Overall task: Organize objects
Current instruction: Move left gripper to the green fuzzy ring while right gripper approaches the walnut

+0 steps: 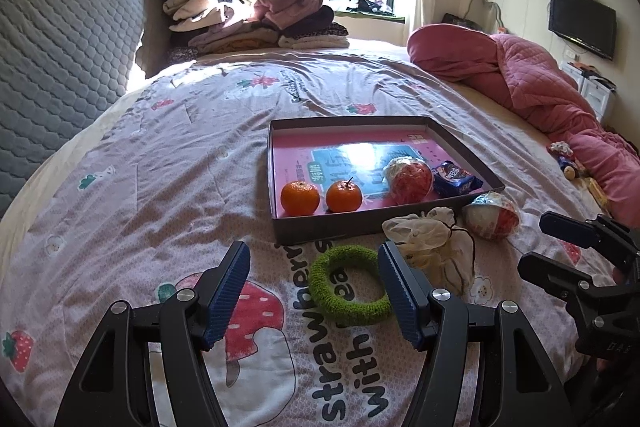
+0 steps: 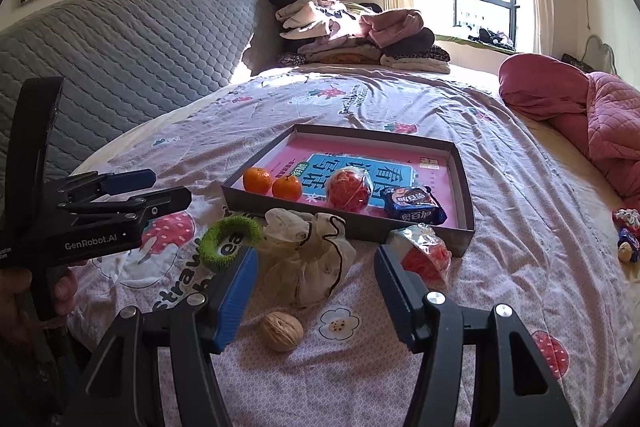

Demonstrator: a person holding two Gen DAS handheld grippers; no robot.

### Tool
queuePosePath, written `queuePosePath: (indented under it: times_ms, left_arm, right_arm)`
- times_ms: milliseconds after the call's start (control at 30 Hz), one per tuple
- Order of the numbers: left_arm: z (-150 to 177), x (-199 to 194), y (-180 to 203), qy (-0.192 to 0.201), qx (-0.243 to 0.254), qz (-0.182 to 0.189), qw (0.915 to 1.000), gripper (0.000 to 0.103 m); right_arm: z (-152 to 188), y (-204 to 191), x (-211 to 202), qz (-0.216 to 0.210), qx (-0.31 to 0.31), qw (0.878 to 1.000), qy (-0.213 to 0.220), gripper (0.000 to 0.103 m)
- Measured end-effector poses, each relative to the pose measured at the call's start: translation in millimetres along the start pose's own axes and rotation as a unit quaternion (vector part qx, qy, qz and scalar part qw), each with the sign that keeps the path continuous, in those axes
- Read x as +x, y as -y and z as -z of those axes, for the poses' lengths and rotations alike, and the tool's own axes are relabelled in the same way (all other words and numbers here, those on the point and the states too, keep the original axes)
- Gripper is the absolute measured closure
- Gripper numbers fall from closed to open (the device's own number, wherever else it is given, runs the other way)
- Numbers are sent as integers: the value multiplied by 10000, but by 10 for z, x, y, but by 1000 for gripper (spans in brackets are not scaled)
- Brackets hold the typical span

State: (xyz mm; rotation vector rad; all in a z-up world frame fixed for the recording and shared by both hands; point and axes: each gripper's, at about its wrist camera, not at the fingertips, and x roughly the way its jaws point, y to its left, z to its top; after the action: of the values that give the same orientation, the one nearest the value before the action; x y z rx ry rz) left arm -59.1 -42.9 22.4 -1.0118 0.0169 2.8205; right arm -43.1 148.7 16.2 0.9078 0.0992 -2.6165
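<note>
A shallow grey box tray (image 1: pixel 320 229) (image 2: pixel 466 183) with a pink book in its bottom lies on the bed. In it are two oranges (image 1: pixel 300 197) (image 2: pixel 257 180), a red wrapped ball (image 1: pixel 411 180) (image 2: pixel 347 189) and a blue snack packet (image 1: pixel 456 179) (image 2: pixel 414 207). In front of the tray lie a green ring (image 1: pixel 350 285) (image 2: pixel 229 237), a cream drawstring pouch (image 1: pixel 436 247) (image 2: pixel 312 253), a second wrapped ball (image 1: pixel 492 215) (image 2: pixel 424 255) and a walnut (image 2: pixel 281 330). My left gripper (image 1: pixel 314 267) is open, just short of the ring. My right gripper (image 2: pixel 314 267) is open above the pouch and walnut.
A pink quilt (image 1: pixel 540 83) (image 2: pixel 592 115) is bunched at the right. Folded clothes (image 1: pixel 248 19) (image 2: pixel 352 31) are stacked at the far end. A grey padded headboard (image 1: pixel 60 67) runs along the left. Small toys (image 2: pixel 626 235) lie at the right edge.
</note>
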Motion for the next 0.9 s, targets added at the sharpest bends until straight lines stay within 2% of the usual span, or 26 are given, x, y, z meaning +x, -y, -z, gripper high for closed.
queuePosePath:
  times_ms: [500, 900]
  left_arm:
    - [98, 153, 23, -377, 48, -39, 9993, 35]
    - [167, 372, -14, -675, -37, -68, 9977, 35]
  right_arm:
    - [213, -49, 212, -233, 97, 9983, -521, 43]
    - [279, -94, 303, -263, 48, 9974, -666, 43]
